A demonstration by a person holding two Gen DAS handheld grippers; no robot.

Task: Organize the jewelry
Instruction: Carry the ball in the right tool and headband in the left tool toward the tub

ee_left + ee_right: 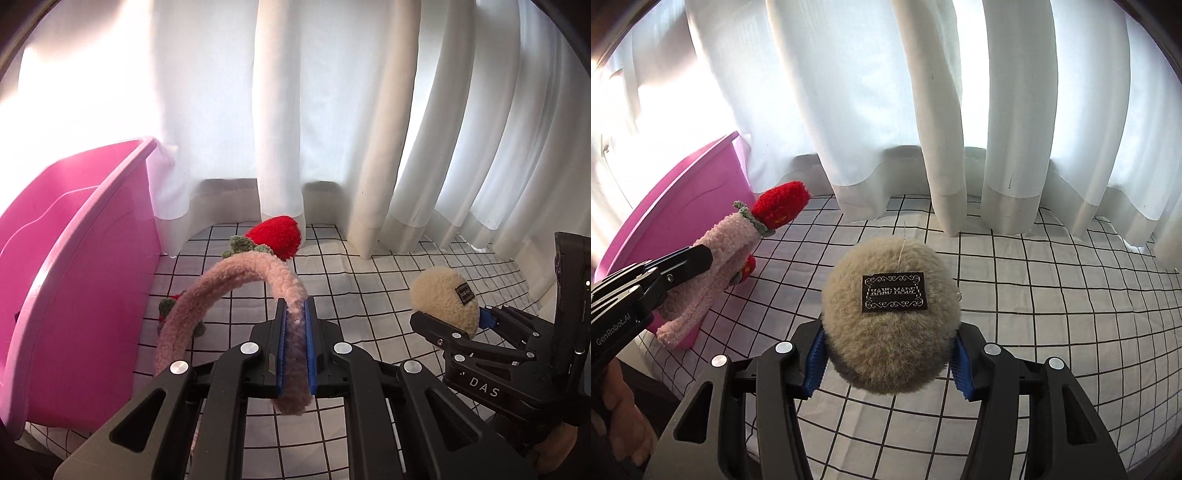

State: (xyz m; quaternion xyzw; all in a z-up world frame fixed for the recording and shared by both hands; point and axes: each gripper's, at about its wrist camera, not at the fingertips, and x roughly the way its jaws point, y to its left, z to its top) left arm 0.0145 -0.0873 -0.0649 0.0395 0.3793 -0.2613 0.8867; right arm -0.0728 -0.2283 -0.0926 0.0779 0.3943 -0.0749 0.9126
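On the round beige fluffy pompom point(891, 325) I read a small black woven label point(894, 293) with white letters "HAND MADE" inside a decorated frame. My right gripper point(889, 363) is clamped on this pompom: the blue ribbed pads point(815, 363) press into the fur from both sides, and the pompom is lifted above the white cloth with black grid lines point(1052, 314). In the right wrist view I also read "GenRobot.AI" on the black body of the left gripper point(670, 271), and a part of a hand point(618, 421) shows under it in the low left corner.

In the left wrist view the left gripper point(294, 321) has its jaws nearly together, clamped on the pink fluffy headband point(236, 280). The band makes an arc up from the pads and to the left, in the air above the cloth. A red knitted strawberry with green leaves point(275, 234) sits on the top of the arc, and a smaller one point(168, 308) is lower on the band. On the right gripper point(448, 321) I read the letters "DAS" here; the label on the pompom is too small to read from this side.

The pink plastic bin point(74, 266) stands at the left, near the headband. Only the left wrist view looks into it and shows its inner walls; the right wrist view shows only its outer wall and rim. White curtains point(923, 110) hang behind the cloth.
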